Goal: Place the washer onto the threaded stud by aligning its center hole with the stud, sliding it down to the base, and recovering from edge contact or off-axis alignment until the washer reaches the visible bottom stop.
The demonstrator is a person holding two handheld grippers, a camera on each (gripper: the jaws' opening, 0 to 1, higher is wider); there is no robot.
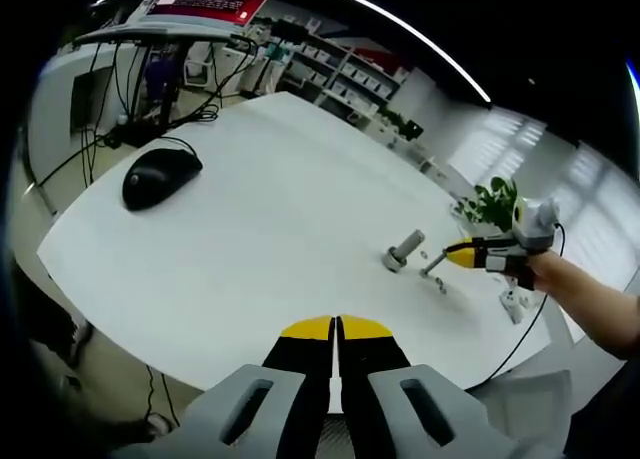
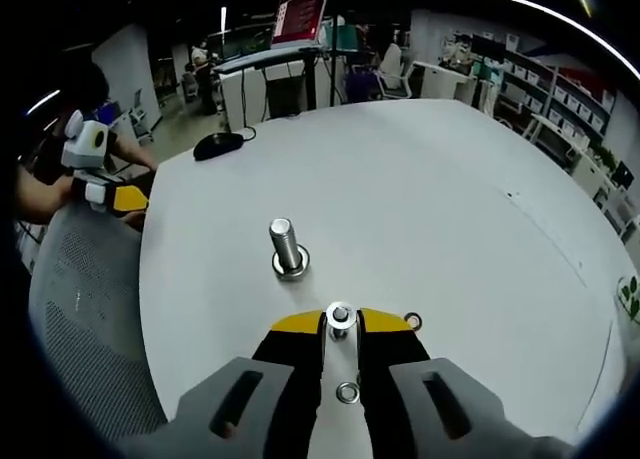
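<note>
A washer (image 2: 340,317) is pinched at the tips of the right tool (image 2: 340,324), held just near of the threaded stud (image 2: 285,247) — upright on the white table (image 2: 450,209). Two more washers (image 2: 412,322) are seen lying by the jaws. The left tool (image 1: 335,329) is pressed together, well apart — a mouse (image 1: 160,176) is seen far left.

Left gripper (image 1: 335,331) low, fingers together, nothing between. Right gripper (image 2: 340,322) level, fingers pinched on a small washer (image 2: 340,316); forearm (image 1: 590,299) extended behind.
</note>
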